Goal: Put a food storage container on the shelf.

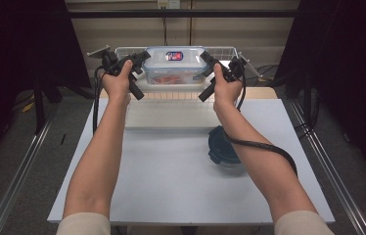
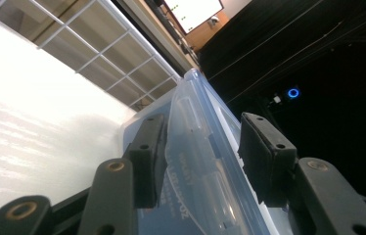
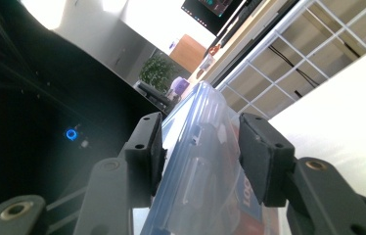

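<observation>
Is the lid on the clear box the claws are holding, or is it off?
On. In the high view the labelled lid caps the clear box; left claw and right claw flank its ends.

The clear container point(image 1: 173, 66) held between the grippers carries a blue and red label point(image 1: 174, 56) on its lid, but its lettering is too small to read.

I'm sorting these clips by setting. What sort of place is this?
Probably a lab recording station, not a home kitchen: a bare white table between dark curtains, metal rails on the floor, and a lidded food container held over a white wire basket.
</observation>
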